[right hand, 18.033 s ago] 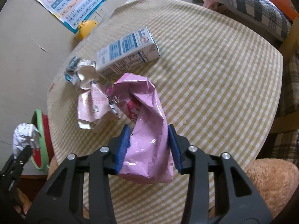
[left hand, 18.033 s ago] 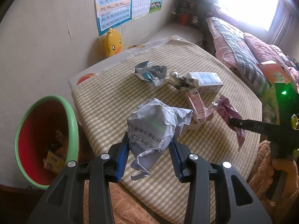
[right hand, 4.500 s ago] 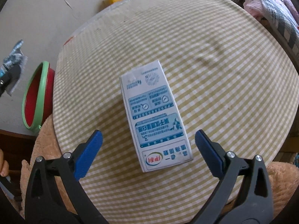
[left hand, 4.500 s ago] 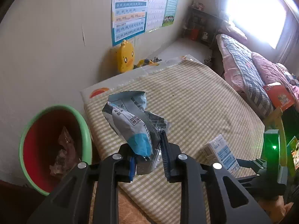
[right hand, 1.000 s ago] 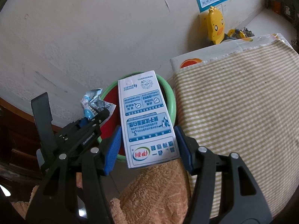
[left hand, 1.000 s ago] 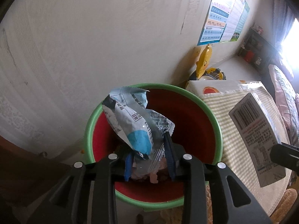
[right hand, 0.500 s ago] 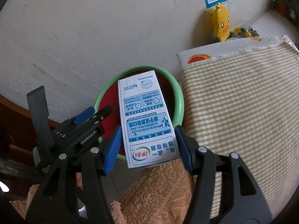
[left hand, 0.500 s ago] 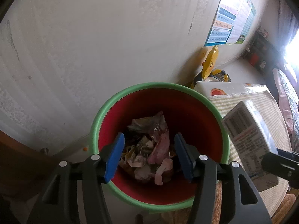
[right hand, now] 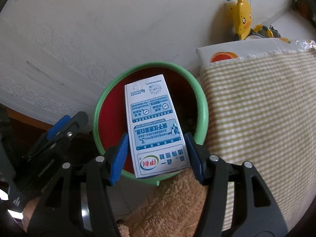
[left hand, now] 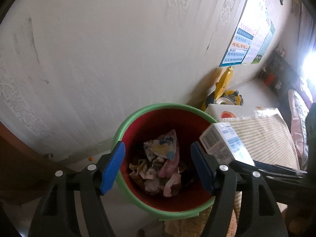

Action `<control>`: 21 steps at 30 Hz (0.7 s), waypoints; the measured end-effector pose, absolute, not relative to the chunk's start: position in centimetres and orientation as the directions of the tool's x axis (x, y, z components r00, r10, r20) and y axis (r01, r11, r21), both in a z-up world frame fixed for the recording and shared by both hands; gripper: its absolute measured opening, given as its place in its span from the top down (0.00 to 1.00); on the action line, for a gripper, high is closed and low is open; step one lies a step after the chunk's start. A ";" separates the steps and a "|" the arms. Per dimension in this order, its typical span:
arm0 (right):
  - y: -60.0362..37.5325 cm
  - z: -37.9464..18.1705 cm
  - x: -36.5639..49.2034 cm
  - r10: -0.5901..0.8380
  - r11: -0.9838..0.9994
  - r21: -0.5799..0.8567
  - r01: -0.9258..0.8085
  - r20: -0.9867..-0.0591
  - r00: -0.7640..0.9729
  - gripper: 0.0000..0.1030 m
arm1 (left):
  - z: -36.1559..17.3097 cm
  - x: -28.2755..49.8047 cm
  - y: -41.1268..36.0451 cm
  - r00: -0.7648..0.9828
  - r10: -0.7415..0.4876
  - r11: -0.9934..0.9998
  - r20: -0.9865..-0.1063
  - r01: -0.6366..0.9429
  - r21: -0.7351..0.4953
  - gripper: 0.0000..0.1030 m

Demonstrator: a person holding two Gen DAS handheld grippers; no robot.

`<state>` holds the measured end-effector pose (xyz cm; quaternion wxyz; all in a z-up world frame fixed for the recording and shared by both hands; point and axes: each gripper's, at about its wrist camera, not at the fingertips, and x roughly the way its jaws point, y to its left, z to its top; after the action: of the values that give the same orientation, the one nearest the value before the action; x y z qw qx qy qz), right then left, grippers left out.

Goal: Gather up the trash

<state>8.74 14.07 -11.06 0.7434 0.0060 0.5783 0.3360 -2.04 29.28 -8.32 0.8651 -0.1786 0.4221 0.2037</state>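
Observation:
A red bin with a green rim [left hand: 126, 122] stands on the floor by the wall; it also shows in the right wrist view [right hand: 203, 106]. Crumpled wrappers [left hand: 162, 164] lie inside it. My left gripper [left hand: 158, 165] is open and empty above the bin. My right gripper [right hand: 156, 154] is shut on a white and blue milk carton [right hand: 154, 126], held over the bin's mouth. The carton also shows at the right of the left wrist view [left hand: 225, 144]. The left gripper also appears at the lower left of the right wrist view [right hand: 65, 126].
A table with a yellow checked cloth [right hand: 262, 118] stands right of the bin. A yellow duck toy [right hand: 242, 17] sits against the wall with a poster [left hand: 250, 41] above. A tan plush surface [right hand: 177, 203] lies below the bin's near rim.
My left gripper opened and let the blue and white wrapper fall into the bin. My right gripper brought the milk carton over the bin's mouth.

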 end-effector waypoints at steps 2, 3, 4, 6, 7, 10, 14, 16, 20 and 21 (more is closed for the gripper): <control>14.3 -10.9 8.8 0.507 0.774 0.395 -0.496 -0.855 0.110 0.46 | -8.2 -2.0 29.3 0.562 0.204 0.852 -0.802 -0.505 -0.137 0.36; 14.3 -10.8 8.9 0.508 0.774 0.394 -0.496 -0.854 0.115 0.46 | -8.1 -2.0 29.3 0.562 0.205 0.852 -0.801 -0.506 -0.137 0.36; 14.3 -10.7 8.9 0.510 0.774 0.393 -0.497 -0.852 0.119 0.46 | -8.1 -2.1 29.2 0.562 0.206 0.851 -0.801 -0.507 -0.137 0.36; 14.1 -10.4 8.9 0.511 0.777 0.392 -0.494 -0.850 0.130 0.33 | -8.1 -2.0 29.0 0.560 0.204 0.852 -0.803 -0.506 -0.137 0.36; 13.9 -10.2 8.9 0.512 0.778 0.389 -0.493 -0.847 0.140 0.28 | -8.1 -2.0 28.9 0.560 0.203 0.853 -0.803 -0.504 -0.136 0.36; 13.3 -9.8 8.8 0.507 0.784 0.374 -0.495 -0.847 0.163 0.28 | -7.9 -2.1 28.7 0.563 0.210 0.857 -0.799 -0.499 -0.127 0.36; 11.6 -9.4 8.4 0.510 0.793 0.376 -0.478 -0.840 0.184 0.27 | -7.8 -2.1 28.2 0.559 0.221 0.860 -0.799 -0.499 -0.111 0.35; 10.3 -9.2 8.0 0.506 0.801 0.371 -0.470 -0.839 0.201 0.24 | -7.8 -1.9 27.8 0.561 0.215 0.862 -0.799 -0.494 -0.115 0.33; 6.8 -8.5 7.7 0.481 0.832 0.339 -0.438 -0.835 0.268 0.21 | -7.2 -1.7 26.1 0.598 0.186 0.881 -0.780 -0.452 -0.137 0.29; 5.2 -7.9 7.4 0.470 0.847 0.325 -0.421 -0.827 0.307 0.19 | -6.9 -1.6 25.4 0.621 0.167 0.894 -0.766 -0.424 -0.148 0.29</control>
<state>7.41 5.15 -7.86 0.8081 0.0237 0.5201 0.2757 -1.56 25.39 -6.86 0.8860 -0.1591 0.4023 0.1667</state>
